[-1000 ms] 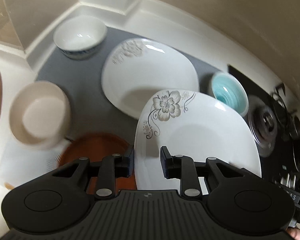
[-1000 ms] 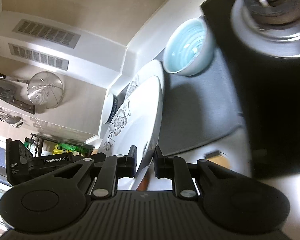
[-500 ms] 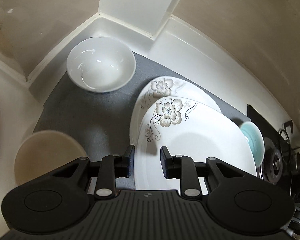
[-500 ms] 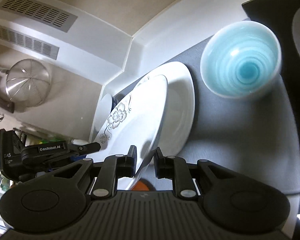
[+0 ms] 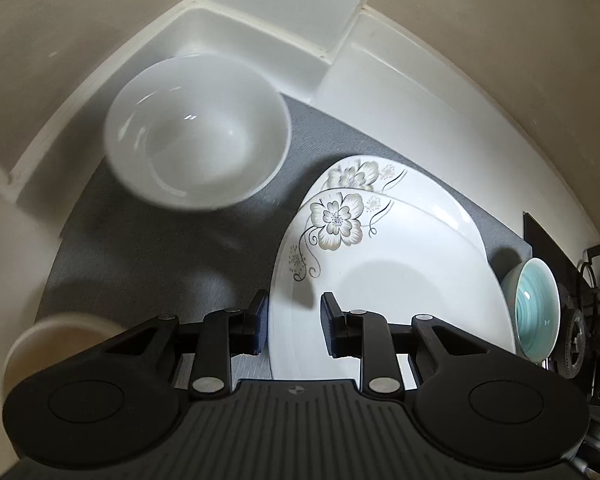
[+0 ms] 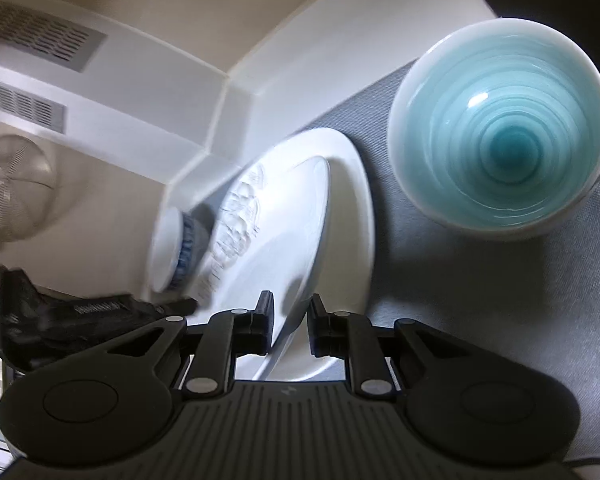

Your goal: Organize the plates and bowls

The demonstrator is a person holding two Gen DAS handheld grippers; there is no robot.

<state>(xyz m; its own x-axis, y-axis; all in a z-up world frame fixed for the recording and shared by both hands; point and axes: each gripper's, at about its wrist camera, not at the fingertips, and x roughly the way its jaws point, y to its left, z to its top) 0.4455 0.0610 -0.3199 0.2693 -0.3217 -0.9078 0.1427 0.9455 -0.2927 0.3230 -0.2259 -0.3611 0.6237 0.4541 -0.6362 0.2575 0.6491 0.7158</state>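
A white plate with a grey flower print (image 5: pixel 396 280) lies on a matching flower plate (image 5: pixel 440 196) on the grey mat (image 5: pixel 160 248). My left gripper (image 5: pixel 292 326) holds the top plate's near-left rim between its fingers. My right gripper (image 6: pixel 288 326) holds the same plate's (image 6: pixel 276 240) opposite rim, over the lower plate (image 6: pixel 352 216). A white bowl (image 5: pixel 198 132) sits at the back left. A light blue bowl (image 5: pixel 538 312) stands right of the plates and fills the right wrist view's upper right (image 6: pixel 500 152). A beige bowl (image 5: pixel 56 344) is at the near left.
White counter walls (image 5: pixel 260 28) close the corner behind the mat. A black stove with burners (image 5: pixel 580 312) lies at the right. In the right wrist view a wire strainer (image 6: pixel 12 184) hangs on the far wall, and the left gripper's body (image 6: pixel 80 316) shows at the left.
Both grippers carried the flower plate forward and down onto the other flower plate. The brown plate has dropped out of view. The white and blue bowls appear closer.
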